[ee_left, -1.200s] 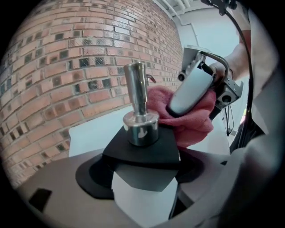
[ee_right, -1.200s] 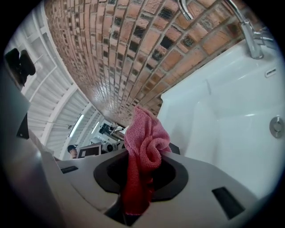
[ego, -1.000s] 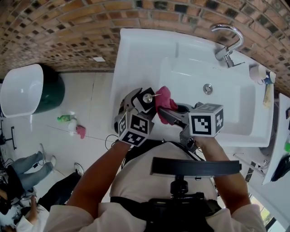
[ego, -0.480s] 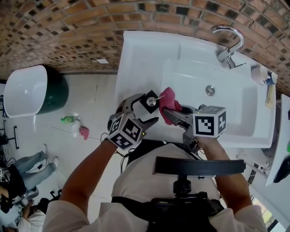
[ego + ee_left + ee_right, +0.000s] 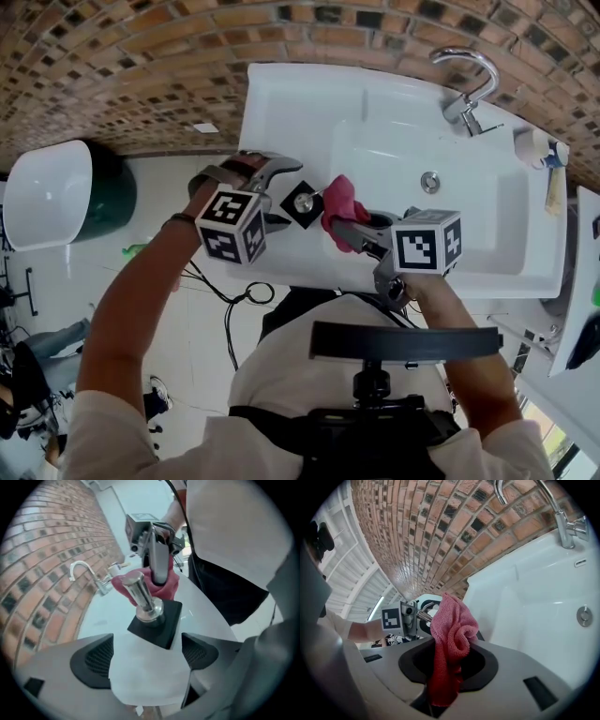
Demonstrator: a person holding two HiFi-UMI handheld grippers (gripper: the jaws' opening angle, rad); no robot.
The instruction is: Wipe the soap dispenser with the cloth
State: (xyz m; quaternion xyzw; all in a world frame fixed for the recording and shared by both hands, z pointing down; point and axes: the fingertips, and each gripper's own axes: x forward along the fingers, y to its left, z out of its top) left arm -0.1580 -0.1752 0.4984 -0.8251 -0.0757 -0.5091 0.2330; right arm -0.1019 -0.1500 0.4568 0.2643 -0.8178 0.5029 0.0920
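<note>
Head view: you look steeply down on the sink (image 5: 281,103) from above | left gripper view: close behind the soap dispenser (image 5: 149,603), facing the tap (image 5: 100,587) | right gripper view: close over the cloth (image 5: 452,630), facing the brick wall (image 5: 417,536) | shared: soap dispenser in all three

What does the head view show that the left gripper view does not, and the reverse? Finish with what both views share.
Head view only: the sink drain and the white-topped green bin. Left gripper view only: the ribbed pads of the left gripper, whose jaws have just been opening, with the soap dispenser at their mouth, untouched. Both: that dispenser, the pink cloth in the right gripper, the faucet.
</note>
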